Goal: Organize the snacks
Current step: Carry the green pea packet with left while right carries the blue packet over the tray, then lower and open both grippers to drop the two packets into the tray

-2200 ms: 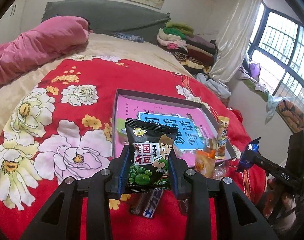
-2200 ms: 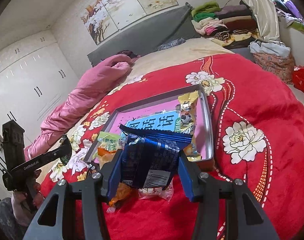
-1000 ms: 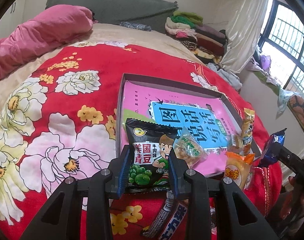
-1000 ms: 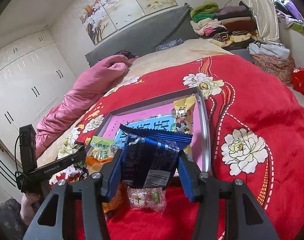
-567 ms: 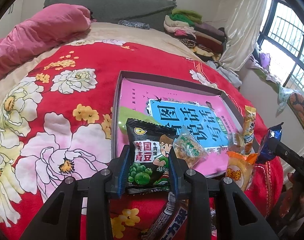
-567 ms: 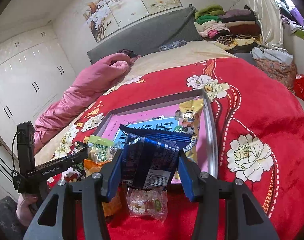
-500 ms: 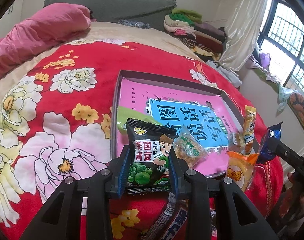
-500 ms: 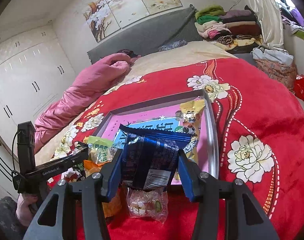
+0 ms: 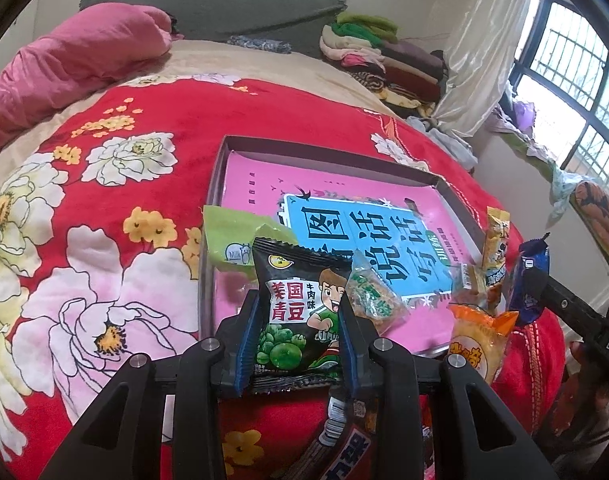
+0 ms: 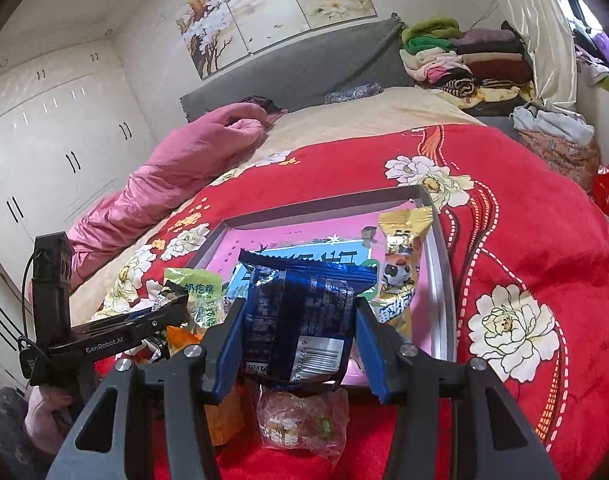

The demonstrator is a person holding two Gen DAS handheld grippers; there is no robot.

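My left gripper (image 9: 298, 334) is shut on a black packet of green peas (image 9: 296, 312), held upright just above the near left corner of the grey tray (image 9: 328, 152). A pink and blue book (image 9: 356, 232) lines that tray. My right gripper (image 10: 298, 332) is shut on a dark blue snack packet (image 10: 300, 316) over the tray's near edge (image 10: 440, 280). In the left wrist view the right gripper and its blue packet (image 9: 530, 280) show at the far right. The left gripper (image 10: 172, 308) shows at the left of the right wrist view.
Loose snacks lie by the tray: a green milk packet (image 9: 232, 240), a clear green-labelled pack (image 9: 374, 296), an orange packet (image 9: 480, 340), a yellow bar (image 10: 402, 256), a clear candy pack (image 10: 300, 420). A chocolate bar (image 9: 340, 440) lies below. A pink quilt (image 9: 76, 56) is at the left.
Both packets stay gripped. The right gripper has edged a little toward the tray; the left gripper has barely shifted.
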